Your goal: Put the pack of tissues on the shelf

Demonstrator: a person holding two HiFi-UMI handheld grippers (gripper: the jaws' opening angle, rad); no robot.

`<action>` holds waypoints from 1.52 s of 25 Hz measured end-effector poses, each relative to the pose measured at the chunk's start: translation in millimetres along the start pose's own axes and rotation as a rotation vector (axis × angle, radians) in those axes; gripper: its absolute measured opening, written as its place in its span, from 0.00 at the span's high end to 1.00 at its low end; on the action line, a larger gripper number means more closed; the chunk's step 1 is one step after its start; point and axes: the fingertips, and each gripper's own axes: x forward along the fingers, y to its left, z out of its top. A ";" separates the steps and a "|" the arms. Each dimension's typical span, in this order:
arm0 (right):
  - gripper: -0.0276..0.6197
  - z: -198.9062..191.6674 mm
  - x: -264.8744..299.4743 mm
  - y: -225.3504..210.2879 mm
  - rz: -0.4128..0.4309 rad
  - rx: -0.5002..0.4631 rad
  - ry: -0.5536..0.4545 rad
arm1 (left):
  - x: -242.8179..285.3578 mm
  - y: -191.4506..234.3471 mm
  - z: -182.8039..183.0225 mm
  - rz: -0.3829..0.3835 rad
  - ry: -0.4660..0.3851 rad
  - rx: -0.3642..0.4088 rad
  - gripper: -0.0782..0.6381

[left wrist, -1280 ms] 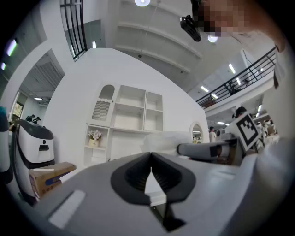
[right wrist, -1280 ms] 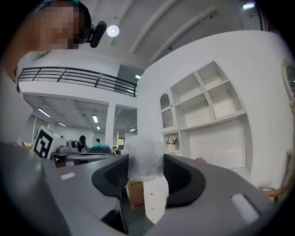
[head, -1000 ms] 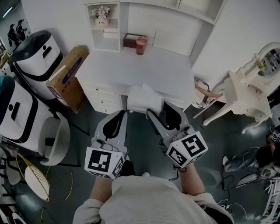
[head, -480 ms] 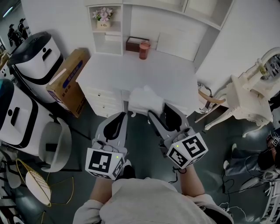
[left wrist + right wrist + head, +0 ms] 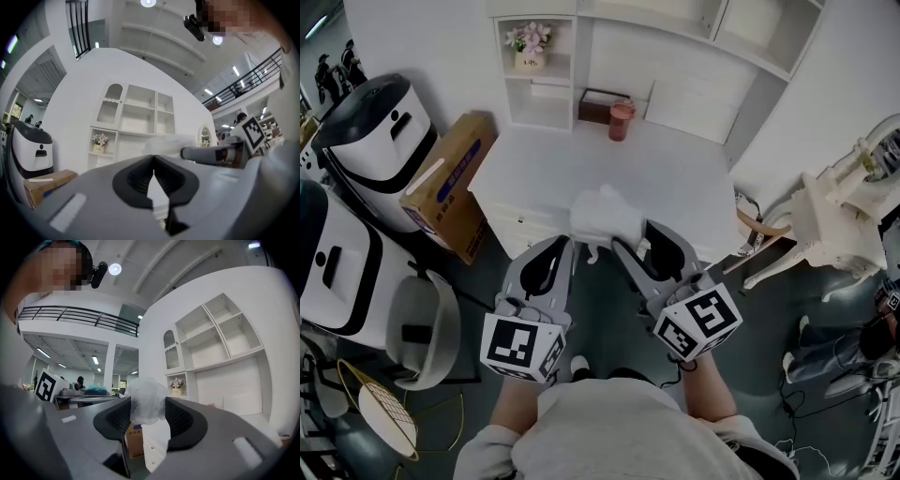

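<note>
Holds the pack of tissues (image 5: 602, 214) pinched in the right claw (image 5: 630, 234), above the table's (image 5: 675, 178) near edge. Carries the left claw (image 5: 565, 246) closed and empty, just left of the pack. Faces the shelf (image 5: 577, 66) straight ahead, beyond the table's far side.

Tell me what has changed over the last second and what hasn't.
The person has carried the pack of tissues forward, closer to the white desk and its shelf unit; the pack now hangs over the desk's front part. Both claws moved with it. Unchanged: the right claw stays shut on the pack, the left claw stays shut and empty beside it, and the red cup stands on the desk.
</note>
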 end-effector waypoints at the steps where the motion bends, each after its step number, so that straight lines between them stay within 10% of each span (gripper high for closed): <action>1: 0.63 0.5 4.7 0.3 0.000 0.011 -0.005 | 1.2 5.9 0.1 0.002 0.000 0.000 0.89; 38: 0.63 20.1 163.1 -180.0 0.053 0.035 -0.016 | 216.1 97.5 -1.6 0.063 -0.013 0.008 0.89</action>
